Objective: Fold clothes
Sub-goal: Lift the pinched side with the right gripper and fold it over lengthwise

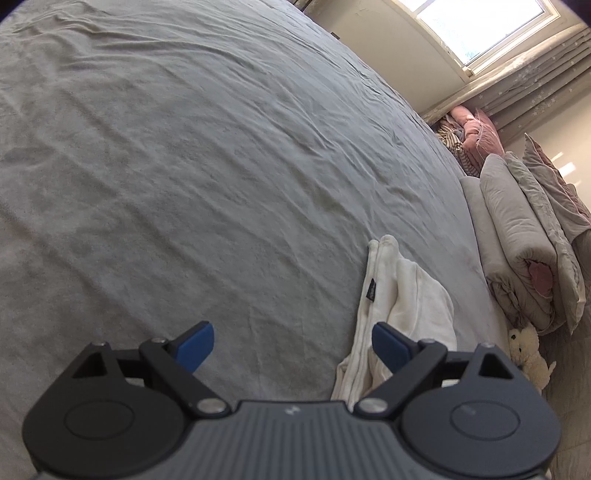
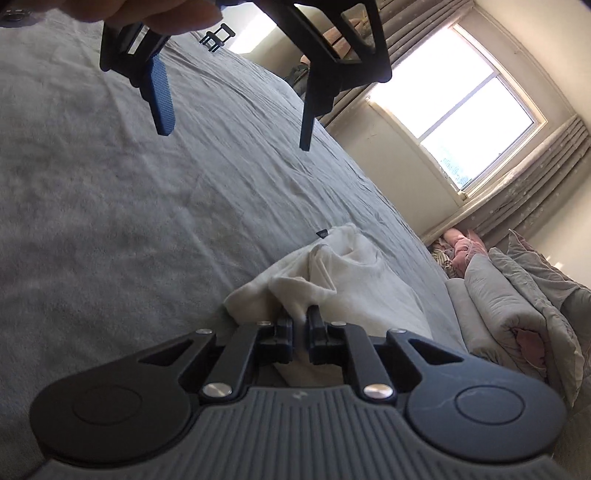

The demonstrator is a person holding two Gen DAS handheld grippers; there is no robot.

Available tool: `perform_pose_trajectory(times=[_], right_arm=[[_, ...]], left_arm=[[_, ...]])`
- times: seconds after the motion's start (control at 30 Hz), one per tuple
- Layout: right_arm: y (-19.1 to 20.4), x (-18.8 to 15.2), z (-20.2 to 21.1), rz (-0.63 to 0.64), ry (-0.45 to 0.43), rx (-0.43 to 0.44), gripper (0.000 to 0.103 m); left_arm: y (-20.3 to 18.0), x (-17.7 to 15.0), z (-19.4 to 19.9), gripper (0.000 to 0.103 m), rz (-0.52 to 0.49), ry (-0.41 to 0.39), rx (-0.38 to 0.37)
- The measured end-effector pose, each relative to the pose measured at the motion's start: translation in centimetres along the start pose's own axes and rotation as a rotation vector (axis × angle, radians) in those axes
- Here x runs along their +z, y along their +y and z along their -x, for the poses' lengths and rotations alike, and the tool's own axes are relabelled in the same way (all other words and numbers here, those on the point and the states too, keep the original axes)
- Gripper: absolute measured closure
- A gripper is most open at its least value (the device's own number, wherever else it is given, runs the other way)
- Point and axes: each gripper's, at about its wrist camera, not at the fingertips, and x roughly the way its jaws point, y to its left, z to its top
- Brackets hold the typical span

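The right gripper [image 2: 300, 325] has its jaws clenched on a bunched fold of the white garment [image 2: 343, 269]; the cloth rises in a peak from the pinch and spreads away beyond the fingertips, with a rolled edge lying to the left of the jaws and the flatter body of the garment to the right and farther off. A small dark tag [image 2: 323, 233] sticks out at the garment's far edge.

The left gripper [image 1: 291, 341] stands released, its blue pads [image 1: 195, 347] wide apart with nothing between them. In its own view only bare sheet lies in the gap, and the garment [image 1: 406, 295] sits to the right, running under and past the right-hand finger, a long folded strip with a dark tag [image 1: 371, 293] on its near layer. From the right wrist view the same gripper [image 2: 236, 136] hangs above the bed, up and to the left of the garment and well apart from it, a hand [image 2: 147, 11] on its body at the top edge.

The garment lies on a grey bed [image 1: 184, 166], near its right side. Beyond that edge is a pile of folded quilts [image 1: 524, 251], with a small plush toy [image 1: 528, 354] beside it and pink and striped bedding [image 1: 469, 133] heaped under a curtained window [image 2: 461, 122]. There are no containers in view.
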Motion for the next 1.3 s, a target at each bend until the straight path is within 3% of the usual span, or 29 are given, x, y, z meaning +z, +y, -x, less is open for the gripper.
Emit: perform_pose_trajectory(times=[0.07, 0.17, 0.23, 0.27, 0.37, 0.47, 0.5, 0.53, 0.6, 0.73, 0.83, 1.1, 1.3], right_arm=[[-0.5, 0.4, 0.1, -0.045, -0.005, 0.023, 0.089], [-2.0, 0.8, 0.5, -0.084, -0.018, 0.074, 0.076], [-2.7, 0.8, 2.5, -0.148, -0.070, 0.115, 0.047], [-3.6, 0.8, 3.4, -0.196, -0.098, 0.130, 0.043], [-6.9, 0.1, 6.0, -0.358, -0.151, 0.207, 0.042], [-10.3, -1.3, 6.3, -0.469, -0.140, 0.194, 0.042], [-11.5, -1.7, 5.8, -0.503, -0.117, 0.178, 0.050], [-12.7, -2.1, 5.2, -0.536, -0.094, 0.163, 0.074], [-14.0, -2.8, 3.9, -0.608, -0.046, 0.185, 0.092], [-14.0, -4.0, 1.7, -0.705, 0.036, 0.274, 0.092], [-12.4, -4.9, 0.9, -0.731, 0.085, 0.286, 0.091], [-9.9, -4.5, 0.7, -0.687, 0.113, 0.252, 0.091], [-12.8, -6.3, 1.0, -0.844, 0.108, 0.337, 0.103]], left_arm=[[-0.4, -0.2, -0.1, 0.010, -0.025, 0.006, -0.007], [-1.0, -0.5, -0.1, 0.010, -0.074, 0.002, -0.004], [-1.5, -0.8, -0.1, 0.010, -0.106, -0.006, 0.001], [-1.7, -1.0, 0.0, 0.010, -0.120, -0.009, -0.005], [-2.7, -1.5, 0.2, 0.010, -0.164, -0.019, -0.026], [-4.0, -2.5, 0.2, 0.010, -0.228, -0.038, -0.039], [-4.5, -3.0, 0.1, 0.010, -0.257, -0.049, -0.039], [-4.9, -3.4, 0.0, 0.010, -0.274, -0.059, -0.039], [-5.6, -4.2, -0.1, 0.010, -0.307, -0.078, -0.042], [-6.6, -5.4, -1.0, 0.010, -0.367, -0.094, -0.025], [-7.0, -6.2, -2.1, 0.010, -0.410, -0.097, 0.009], [-7.0, -8.2, -5.0, 0.009, -0.496, -0.052, 0.101], [-6.9, -8.5, -4.9, 0.011, -0.523, -0.058, 0.117]])
